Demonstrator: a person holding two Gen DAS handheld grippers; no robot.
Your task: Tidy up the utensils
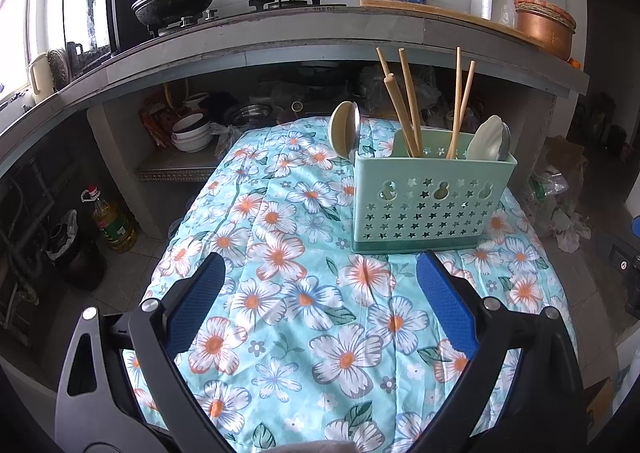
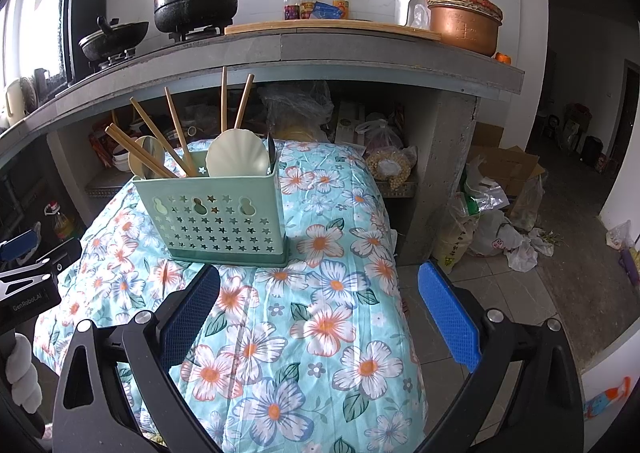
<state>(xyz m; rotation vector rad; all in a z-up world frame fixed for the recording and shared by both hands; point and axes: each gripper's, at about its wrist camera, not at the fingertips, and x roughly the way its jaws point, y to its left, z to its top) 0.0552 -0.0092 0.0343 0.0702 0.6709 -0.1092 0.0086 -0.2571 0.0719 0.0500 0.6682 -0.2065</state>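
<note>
Both claws (left (image 1: 320, 281), right (image 2: 320, 293)) spread, empty, chopsticks (image 1: 404, 105) upright in holder (image 1: 432, 201).

A: Where is the pale green perforated plastic utensil holder (image 2: 218, 215)?

B: Upright on the floral turquoise cloth (image 2: 320, 333), holding wooden chopsticks (image 2: 176, 133) and a cream spoon (image 2: 237, 157).

A: And the right gripper (image 2: 318, 277)?

B: Blue-padded fingers (image 2: 450, 317) spread wide, empty.
</note>
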